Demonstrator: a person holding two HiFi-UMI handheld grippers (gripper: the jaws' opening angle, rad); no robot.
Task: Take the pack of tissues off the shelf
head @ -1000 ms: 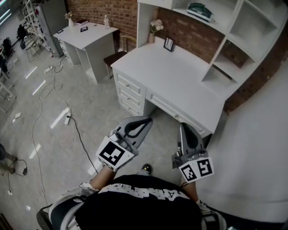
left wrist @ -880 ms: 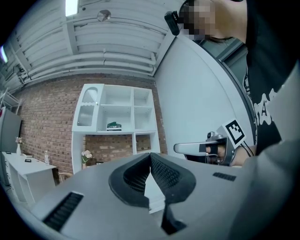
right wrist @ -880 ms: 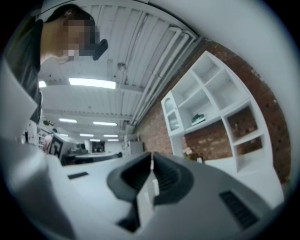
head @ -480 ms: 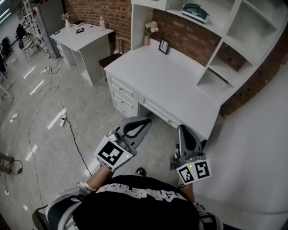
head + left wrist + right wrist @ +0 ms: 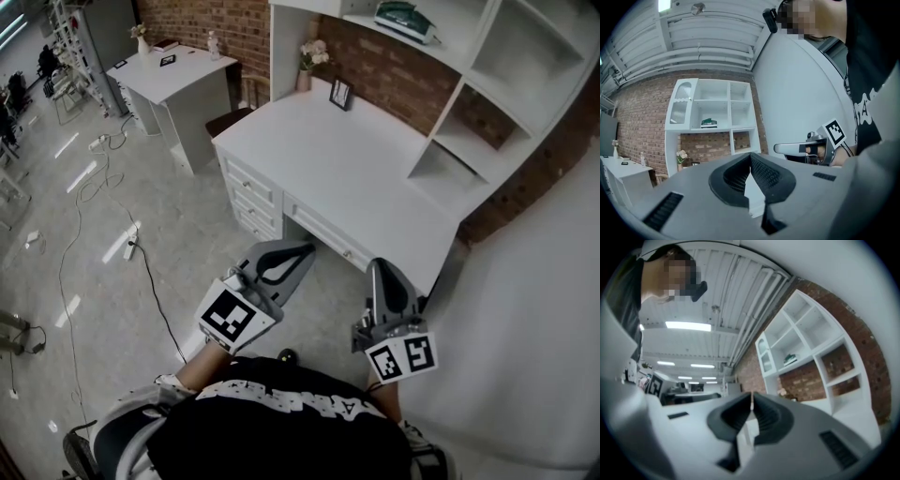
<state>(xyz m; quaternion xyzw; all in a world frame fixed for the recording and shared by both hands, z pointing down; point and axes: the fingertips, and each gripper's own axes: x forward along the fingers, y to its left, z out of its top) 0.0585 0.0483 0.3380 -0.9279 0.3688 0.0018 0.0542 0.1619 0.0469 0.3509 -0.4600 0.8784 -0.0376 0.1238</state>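
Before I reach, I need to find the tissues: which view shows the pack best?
The head view: the pack of tissues looks biggest there, green, on the shelf. The left gripper view shows it small and far away; the right gripper view shows it smaller and blurred.

The person wears a black top with white lettering [image 5: 291, 427], and the grey wedge-shaped left gripper [image 5: 302, 247] and its matching right gripper [image 5: 383, 266] each have black ribbed pads [image 5: 765, 172] and a white cube [image 5: 228, 317] printed with black square markers.
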